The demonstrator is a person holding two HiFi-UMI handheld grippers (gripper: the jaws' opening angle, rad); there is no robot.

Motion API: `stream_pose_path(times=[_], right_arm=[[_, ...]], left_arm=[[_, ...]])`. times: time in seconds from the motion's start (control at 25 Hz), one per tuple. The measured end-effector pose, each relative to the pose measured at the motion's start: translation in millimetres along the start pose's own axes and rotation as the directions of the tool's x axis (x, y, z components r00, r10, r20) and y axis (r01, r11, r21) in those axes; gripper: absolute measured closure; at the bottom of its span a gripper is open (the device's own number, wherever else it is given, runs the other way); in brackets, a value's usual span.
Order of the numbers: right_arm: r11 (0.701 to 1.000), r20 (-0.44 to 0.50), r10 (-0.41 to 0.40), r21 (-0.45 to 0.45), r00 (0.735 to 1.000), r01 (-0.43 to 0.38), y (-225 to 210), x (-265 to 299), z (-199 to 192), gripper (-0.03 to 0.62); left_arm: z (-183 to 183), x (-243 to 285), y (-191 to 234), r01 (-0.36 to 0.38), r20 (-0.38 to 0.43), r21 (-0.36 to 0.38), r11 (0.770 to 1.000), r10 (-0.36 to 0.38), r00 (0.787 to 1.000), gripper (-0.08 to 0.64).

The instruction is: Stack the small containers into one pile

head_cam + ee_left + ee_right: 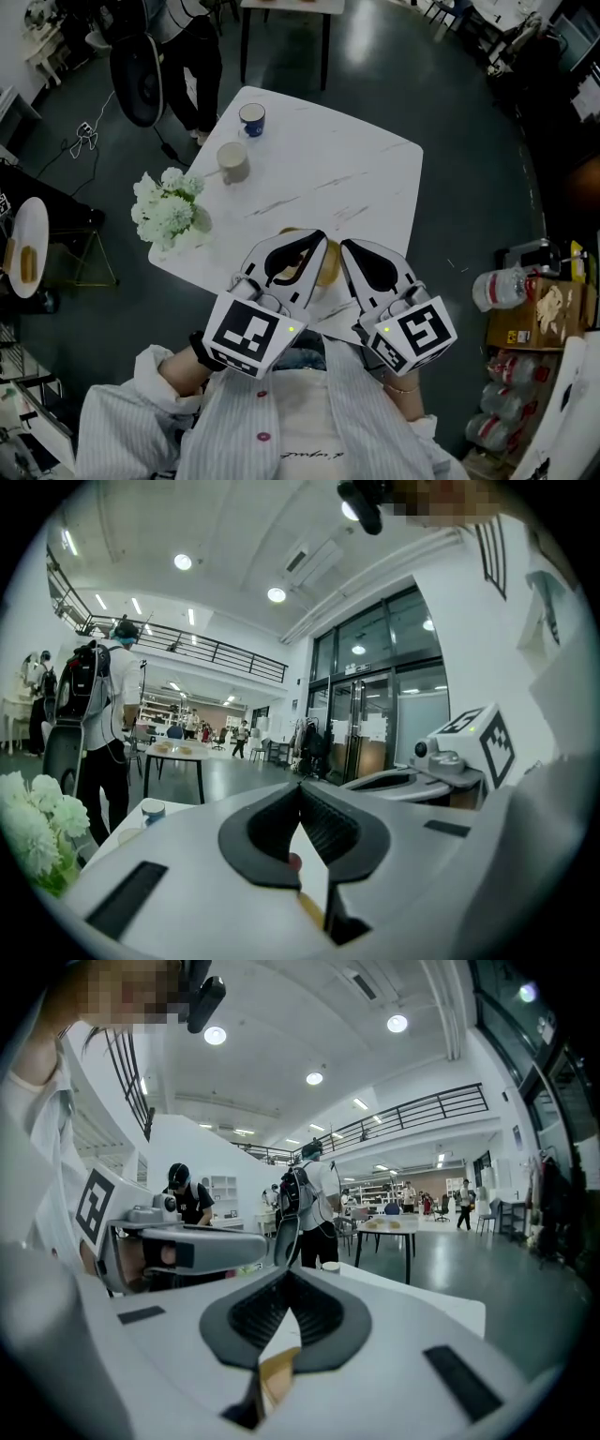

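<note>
So, the L gripper & R gripper are pinched closed w/ nothing in them, just over the tan containers at the near edge of the table, so open one first, then dip slow.

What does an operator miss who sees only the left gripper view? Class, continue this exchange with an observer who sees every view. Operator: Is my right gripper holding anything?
Observer: No. The right gripper view shows the fingers of the right gripper together, with nothing gripped.
Operator: Where is a container?
Observer: The head view shows a tan container on the table, mostly hidden under the left gripper and the right one.
Operator: What is beyond the table's right edge?
Observer: A plastic bottle beside a cardboard box, down on the floor.
</note>
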State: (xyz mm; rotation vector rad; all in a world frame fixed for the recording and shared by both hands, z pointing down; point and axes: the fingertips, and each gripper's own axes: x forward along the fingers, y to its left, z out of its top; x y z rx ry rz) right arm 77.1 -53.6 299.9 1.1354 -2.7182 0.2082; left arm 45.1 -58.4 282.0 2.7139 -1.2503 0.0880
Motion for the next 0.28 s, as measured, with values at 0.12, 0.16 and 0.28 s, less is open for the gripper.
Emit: stream_pose_path(times=[0.12, 0.16, 0.28], right_arm=[[1.0, -0.005, 0.003, 0.0, 1.0, -0.003, 0.9, -1.4, -2.3, 0.581], [1.0, -0.008, 0.002, -0.001, 1.0, -0.002, 0.9, -2.0, -3.1, 0.581], [1.0, -0.009, -0.004, -0.008, 1.0, 0.004, -0.6, -3.3, -3.6, 0.581]], left_arm=[[-1.7, -0.3, -0.8, 0.009, -0.006, 0.015, 1.0, -0.009, 1.0, 0.543], [-3.1, 0.5, -0.7, 0.011, -0.008, 0.021, 1.0, -0.011, 1.0, 0.543], [-5.4, 4.8, -0.7, 0.021, -0.008, 0.043, 0.999, -0.021, 1.0, 0.543]])
